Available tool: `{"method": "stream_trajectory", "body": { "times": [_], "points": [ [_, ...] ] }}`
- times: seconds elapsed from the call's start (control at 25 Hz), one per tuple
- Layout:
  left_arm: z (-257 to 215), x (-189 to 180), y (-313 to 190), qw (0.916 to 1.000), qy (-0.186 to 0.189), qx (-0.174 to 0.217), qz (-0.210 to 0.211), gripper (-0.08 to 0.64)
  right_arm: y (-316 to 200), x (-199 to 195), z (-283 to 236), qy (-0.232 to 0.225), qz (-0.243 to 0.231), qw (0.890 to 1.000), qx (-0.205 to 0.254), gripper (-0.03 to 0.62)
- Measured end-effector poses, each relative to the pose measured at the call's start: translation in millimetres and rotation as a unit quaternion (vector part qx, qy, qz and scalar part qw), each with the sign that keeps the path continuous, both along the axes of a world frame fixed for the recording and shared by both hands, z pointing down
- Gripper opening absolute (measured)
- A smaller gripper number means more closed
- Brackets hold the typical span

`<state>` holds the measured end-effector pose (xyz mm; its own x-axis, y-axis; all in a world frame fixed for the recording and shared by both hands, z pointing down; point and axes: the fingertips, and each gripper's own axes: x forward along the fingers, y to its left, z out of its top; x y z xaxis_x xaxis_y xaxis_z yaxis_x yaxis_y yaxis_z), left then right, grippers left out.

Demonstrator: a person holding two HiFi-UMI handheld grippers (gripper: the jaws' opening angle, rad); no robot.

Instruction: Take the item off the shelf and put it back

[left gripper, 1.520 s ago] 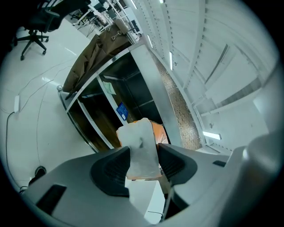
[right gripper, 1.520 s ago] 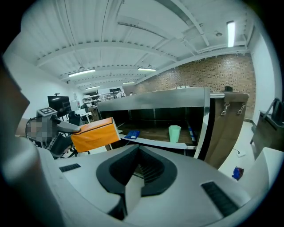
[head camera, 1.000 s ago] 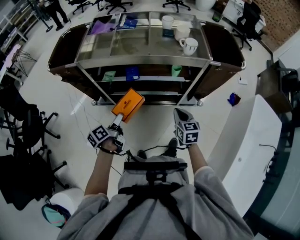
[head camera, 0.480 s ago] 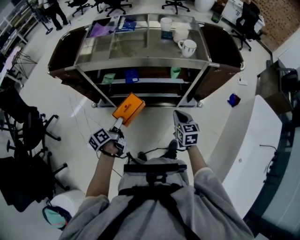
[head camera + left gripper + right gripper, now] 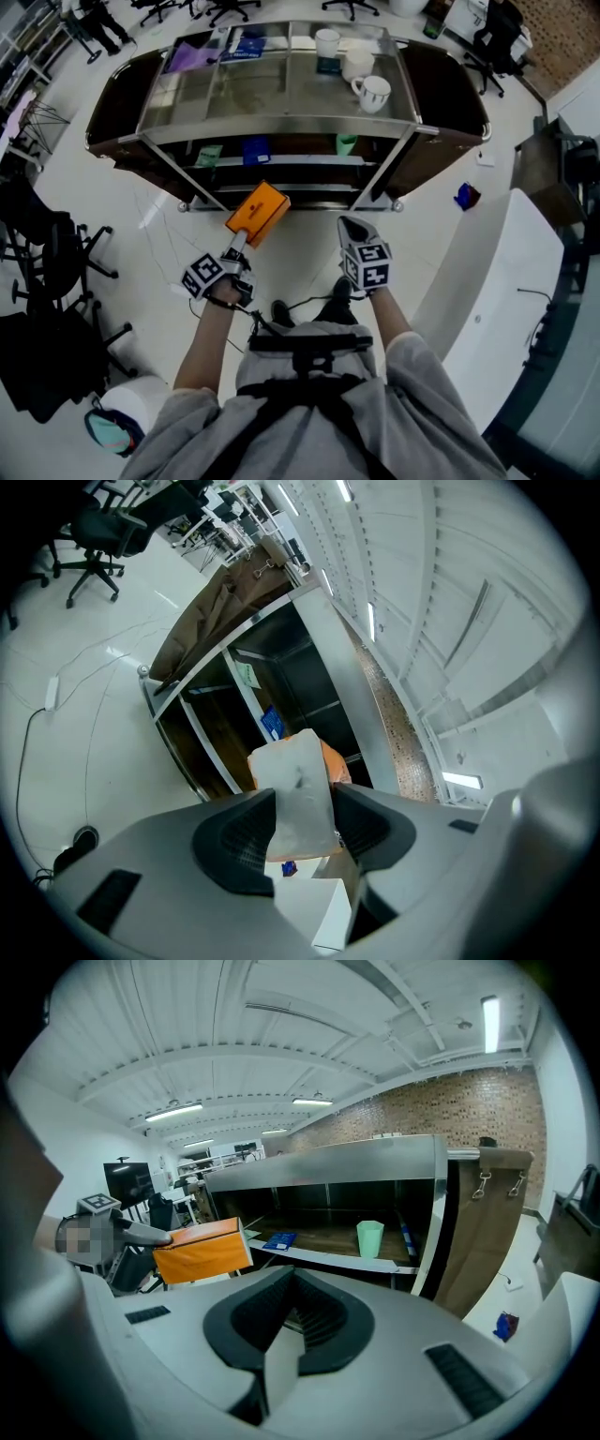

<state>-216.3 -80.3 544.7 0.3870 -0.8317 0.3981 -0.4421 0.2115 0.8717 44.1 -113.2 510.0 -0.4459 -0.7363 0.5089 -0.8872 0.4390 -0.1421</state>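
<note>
An orange box (image 5: 257,213) hangs in the air in front of the metal shelf unit (image 5: 281,127), below the level of its middle shelf. My left gripper (image 5: 236,246) is shut on the box's near end. In the left gripper view its pale end face (image 5: 298,794) is pinched between both pads. The right gripper view has the same box (image 5: 200,1249) at the left, held by the left gripper (image 5: 141,1234). My right gripper (image 5: 352,229) hangs beside it to the right, shut and empty (image 5: 295,1330).
The middle shelf holds a green packet (image 5: 208,155), a blue item (image 5: 255,150) and a green cup (image 5: 347,143). Mugs (image 5: 373,91) stand on the glass top. Office chairs (image 5: 56,253) are at the left, a white desk (image 5: 497,281) at the right. A blue object (image 5: 467,196) lies on the floor.
The shelf has slid slightly up and away in the view. The orange box stays gripped in the left gripper, held a little farther from the shelf. The right gripper has barely shifted.
</note>
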Motion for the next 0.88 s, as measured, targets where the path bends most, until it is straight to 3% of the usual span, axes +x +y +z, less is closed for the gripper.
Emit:
{"method": "stream_trajectory", "body": {
  "times": [0.48,0.88],
  "points": [
    [31,59,-98,0.9981,0.004,-0.002,-0.062,0.199,-76,-10,12,0.001,-0.054,0.999,-0.003,0.009],
    [63,84,-177,0.9925,0.009,-0.001,-0.122,0.199,-142,-10,49,-0.014,-0.053,0.998,-0.016,0.009]
  ]
}}
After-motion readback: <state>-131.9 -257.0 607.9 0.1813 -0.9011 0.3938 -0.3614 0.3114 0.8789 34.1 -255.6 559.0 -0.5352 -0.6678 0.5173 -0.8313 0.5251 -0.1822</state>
